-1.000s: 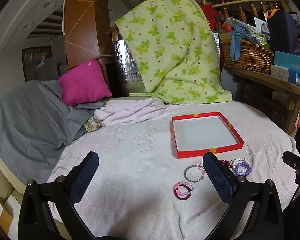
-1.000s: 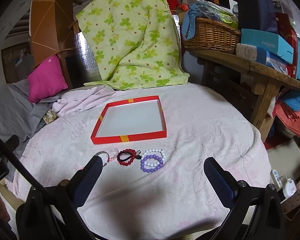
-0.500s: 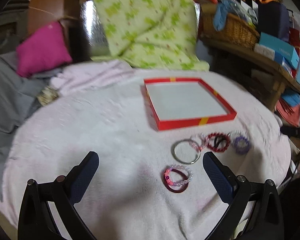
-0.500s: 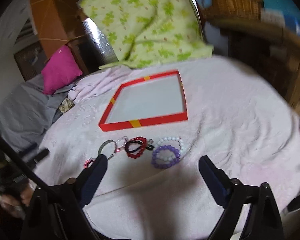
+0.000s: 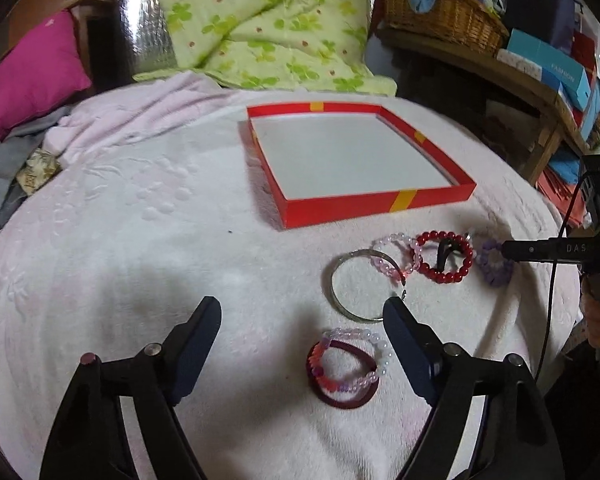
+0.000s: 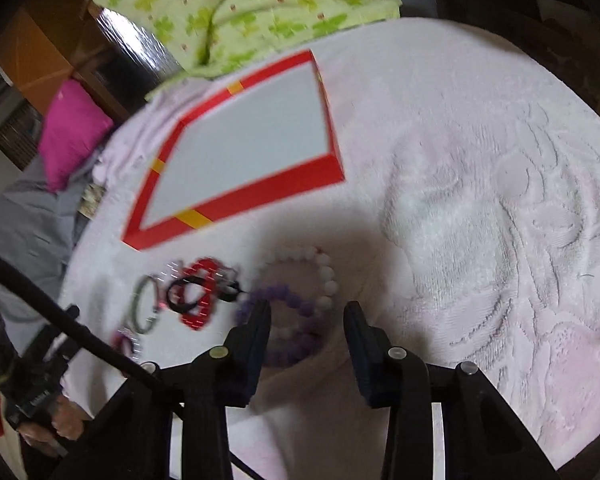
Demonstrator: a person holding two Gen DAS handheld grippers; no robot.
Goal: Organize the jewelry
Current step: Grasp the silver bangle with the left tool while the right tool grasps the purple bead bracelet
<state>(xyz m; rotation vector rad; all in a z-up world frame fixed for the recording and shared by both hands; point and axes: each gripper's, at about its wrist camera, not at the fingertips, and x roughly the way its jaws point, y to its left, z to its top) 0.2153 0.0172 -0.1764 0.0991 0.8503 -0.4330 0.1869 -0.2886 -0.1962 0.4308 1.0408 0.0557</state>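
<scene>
Both grippers have dropped low over the pink blanket-covered table since a second ago, and the right one has narrowed its spread. At the near edge, the left gripper hangs wide apart, empty, over the dark red band with a pastel bead bracelet lying across it. Just past it lie the silver bangle, the pink bead bracelet overlapping it, and the red bead bracelet with a black tie inside. Farthest right, the right gripper straddles the purple bead bracelet, which overlaps the white bead bracelet; its fingers are part-closed, gripping nothing. The red tray sits toward the far edge, holding no jewelry. Since the pieces overlap, a pinch could drag a neighbour along or snag the plush pile, and smooth beads may roll out of the grip.
</scene>
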